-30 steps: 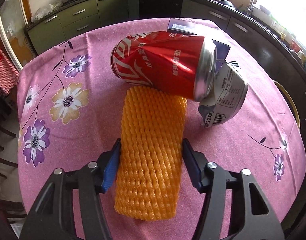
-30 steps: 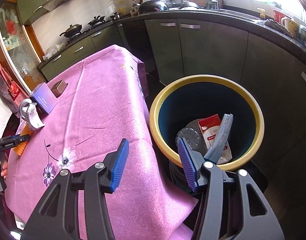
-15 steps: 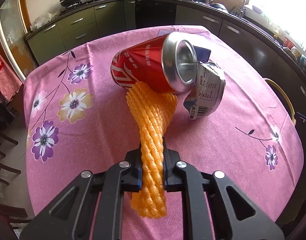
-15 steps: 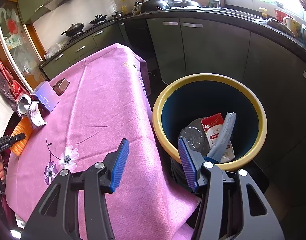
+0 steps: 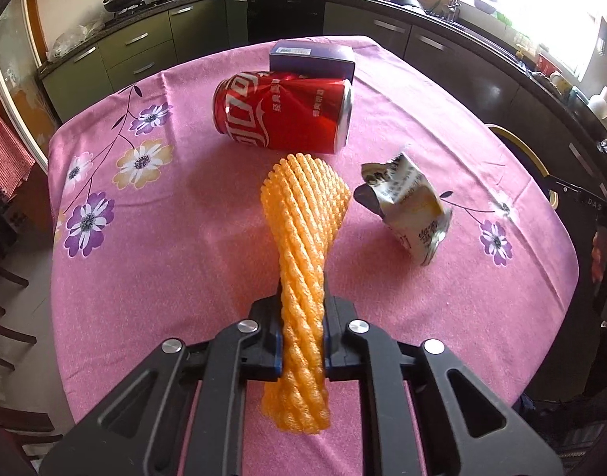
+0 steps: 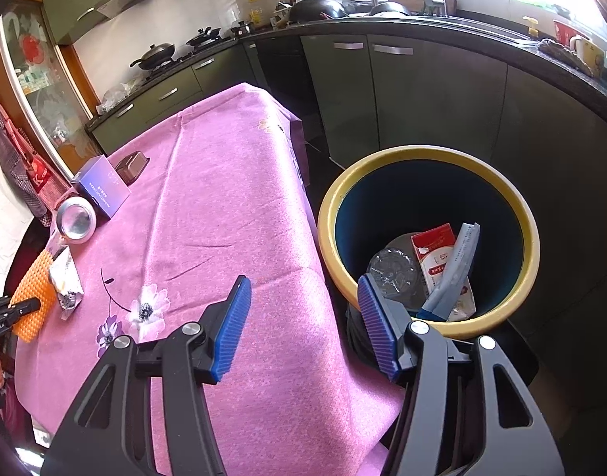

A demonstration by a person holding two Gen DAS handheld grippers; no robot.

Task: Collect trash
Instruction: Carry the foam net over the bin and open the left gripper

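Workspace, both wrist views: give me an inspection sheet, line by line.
Surface: table under a pink floral tablecloth.
Job's things: orange foam net pinched at its middle, front end flared; red soda can on its side; crumpled wrapper beside the net; yellow-rimmed trash bin next to the table, already holding trash.
Clutter: blue box behind the can; small brown box.
Grippers: left gripper shut on the net; right gripper open, empty, near the bin.
Cables: nothing seen.
Surroundings: green kitchen cabinets, pans on the stove.

Left gripper jaws clamped together; right gripper jaws spread wide.
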